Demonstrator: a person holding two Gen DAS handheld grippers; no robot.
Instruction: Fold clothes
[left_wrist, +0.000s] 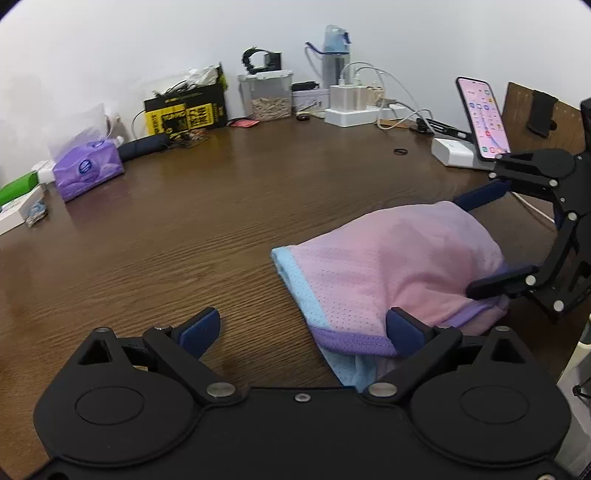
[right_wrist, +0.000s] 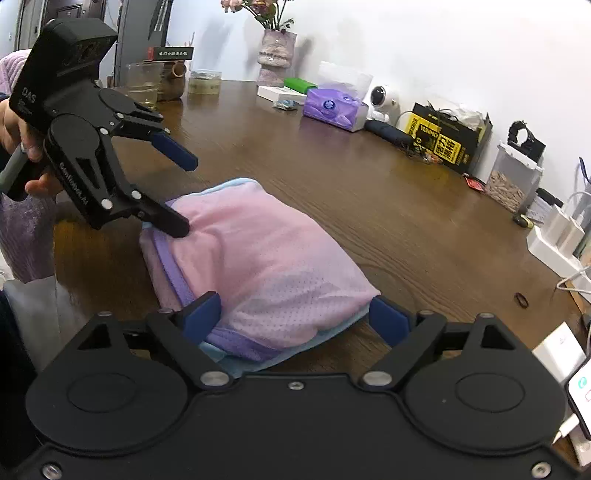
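Folded pink garment (right_wrist: 258, 258) lying bunched on the brown table (right_wrist: 388, 206), at about six o'clock in the right wrist view. Left gripper (left_wrist: 303, 328) spread wide, gripping nothing, one pad just at the purple hem. Right gripper (right_wrist: 295, 314) gaping too, straddling the bundle's near end, no squeeze visible.

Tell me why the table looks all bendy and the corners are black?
Left wrist view: the fisheye lens curves the table into a bowl and leaves dark corners; the folded pink garment looks slightly soft. Right wrist view: the same bending, with a pale glare streak on the wood behind the garment.
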